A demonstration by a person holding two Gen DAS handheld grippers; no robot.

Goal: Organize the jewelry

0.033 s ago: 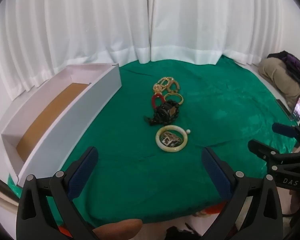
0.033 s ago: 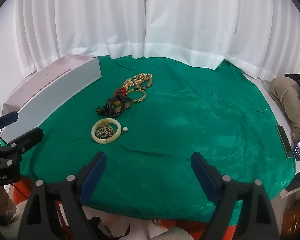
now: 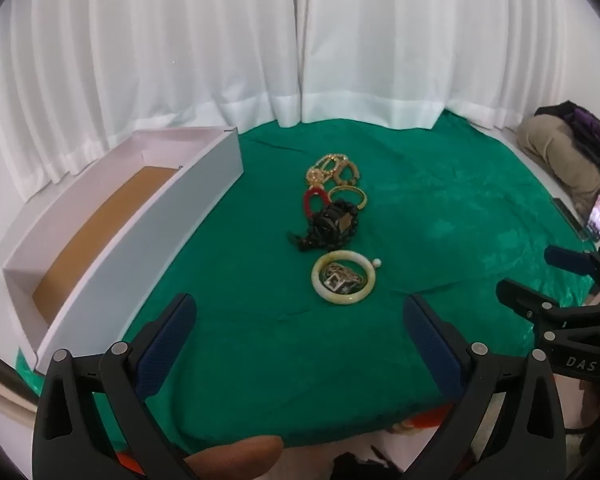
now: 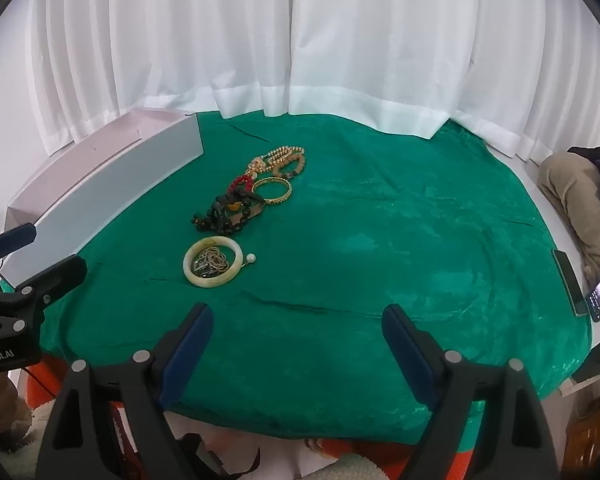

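Nothing sorted: all jewelry (image 3: 336, 220) lay on the cloth (image 3: 440, 208), box (image 3: 112, 220) at left empty, both grippers (image 3: 300, 316) (image 4: 298, 324) spread apart.

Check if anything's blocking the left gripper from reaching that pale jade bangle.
Nothing visible does. Bare green cloth lies between the open left gripper and the jade bangle; the other jewelry sits beyond it, the white box off left.
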